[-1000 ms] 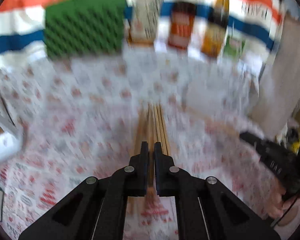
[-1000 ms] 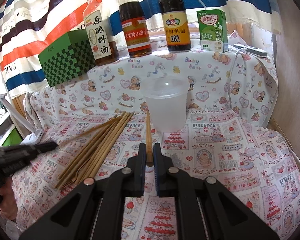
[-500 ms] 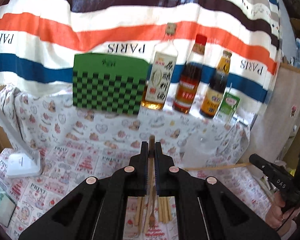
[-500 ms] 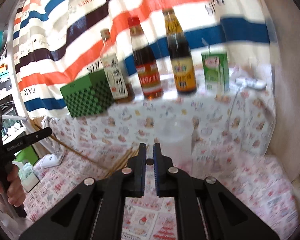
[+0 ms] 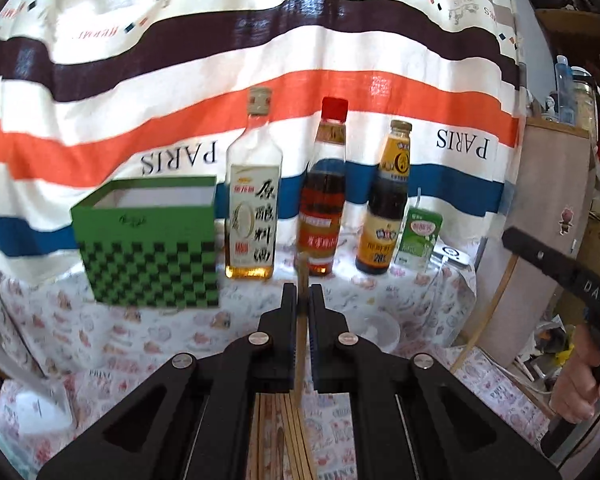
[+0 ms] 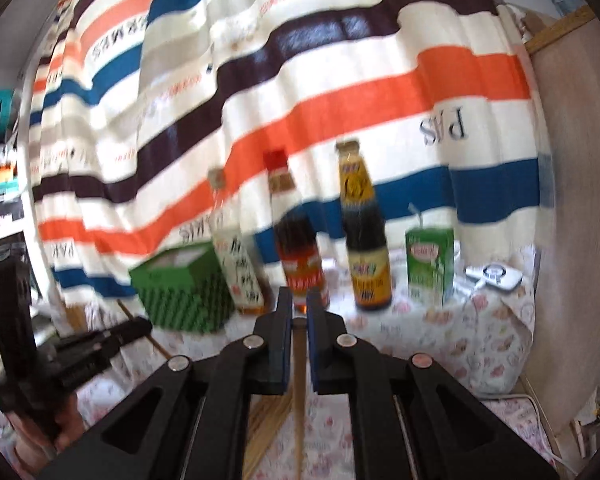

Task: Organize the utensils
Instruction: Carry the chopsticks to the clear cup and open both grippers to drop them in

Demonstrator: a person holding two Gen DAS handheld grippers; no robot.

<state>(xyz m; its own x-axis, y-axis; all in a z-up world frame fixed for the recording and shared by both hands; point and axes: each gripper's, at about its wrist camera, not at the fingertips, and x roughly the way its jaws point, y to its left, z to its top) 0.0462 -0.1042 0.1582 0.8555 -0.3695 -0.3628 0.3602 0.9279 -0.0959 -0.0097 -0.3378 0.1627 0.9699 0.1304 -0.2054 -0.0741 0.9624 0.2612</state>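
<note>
In front of the green chequered cardboard box (image 5: 148, 240), each claw, left (image 5: 302, 300) and right (image 6: 299, 308), grips one wooden chopstick (image 5: 301, 344) aloft; next probably comes lowering them into a holder.

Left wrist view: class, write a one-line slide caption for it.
Left gripper shut on a wooden chopstick above the loose chopsticks, facing a green checked box and three sauce bottles.
</note>
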